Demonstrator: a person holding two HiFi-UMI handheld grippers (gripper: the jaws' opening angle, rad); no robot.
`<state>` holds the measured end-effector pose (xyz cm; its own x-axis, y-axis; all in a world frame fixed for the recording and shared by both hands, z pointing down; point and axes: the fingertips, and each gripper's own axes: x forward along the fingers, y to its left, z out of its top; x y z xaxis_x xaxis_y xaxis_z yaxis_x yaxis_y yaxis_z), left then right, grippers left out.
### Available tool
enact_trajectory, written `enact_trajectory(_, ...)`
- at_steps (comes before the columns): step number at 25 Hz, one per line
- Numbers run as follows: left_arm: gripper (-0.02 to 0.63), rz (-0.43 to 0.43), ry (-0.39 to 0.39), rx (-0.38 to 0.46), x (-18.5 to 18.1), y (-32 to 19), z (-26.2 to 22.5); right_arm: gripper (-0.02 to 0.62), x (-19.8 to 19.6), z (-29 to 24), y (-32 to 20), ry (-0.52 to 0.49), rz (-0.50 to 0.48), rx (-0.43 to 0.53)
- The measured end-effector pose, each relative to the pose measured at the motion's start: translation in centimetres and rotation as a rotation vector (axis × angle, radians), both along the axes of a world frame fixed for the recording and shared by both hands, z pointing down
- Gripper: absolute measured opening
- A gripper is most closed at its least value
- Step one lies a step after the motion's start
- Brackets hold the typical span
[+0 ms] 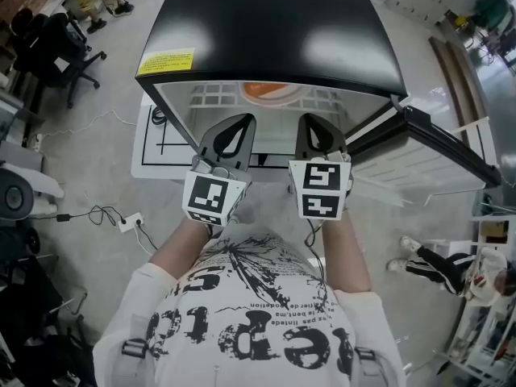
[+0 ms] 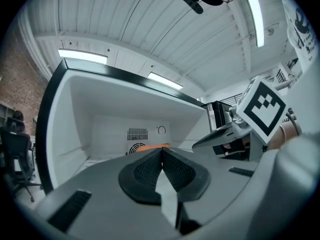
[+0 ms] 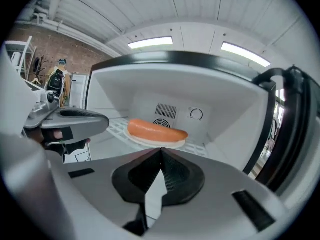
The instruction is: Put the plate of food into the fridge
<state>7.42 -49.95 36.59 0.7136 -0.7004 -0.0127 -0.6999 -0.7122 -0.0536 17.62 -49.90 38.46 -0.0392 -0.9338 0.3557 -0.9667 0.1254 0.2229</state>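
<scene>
A white plate [image 3: 156, 141] carrying an orange sausage [image 3: 156, 129] rests on the wire shelf [image 3: 120, 128] inside the small black-topped fridge [image 1: 274, 31]. In the head view only its orange edge [image 1: 266, 89] shows under the fridge top. The fridge door [image 1: 435, 147] hangs open to the right. My left gripper [image 1: 240, 121] and right gripper [image 1: 313, 121] are side by side just in front of the opening, both shut with nothing between the jaws. In the left gripper view the sausage [image 2: 150, 146] peeks just above the closed left gripper [image 2: 161, 150]. The closed right gripper [image 3: 161, 150] points at the plate.
The fridge stands on a white mat with black lines [image 1: 157, 139]. A power strip with cables [image 1: 129, 220] lies on the floor at the left, near office chairs [image 1: 56, 47]. A person's legs [image 1: 427, 260] are at the right, beyond the open door.
</scene>
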Motion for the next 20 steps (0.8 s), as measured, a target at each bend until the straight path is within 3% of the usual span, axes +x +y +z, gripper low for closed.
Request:
enact_trajectory(16, 0.008, -0.039, 0.016, 0.017, -0.9, 4.2, -1.3, 0.000, -5.0, -3.3, 5.1, -0.008, -0.128, 0.415)
enact_trajectory(20, 0.008, -0.051, 0.008, 0.022, -1.3, 4.8, -1.1, 0.000, -5.0, -3.4, 5.7, -0.015, -0.140, 0.424)
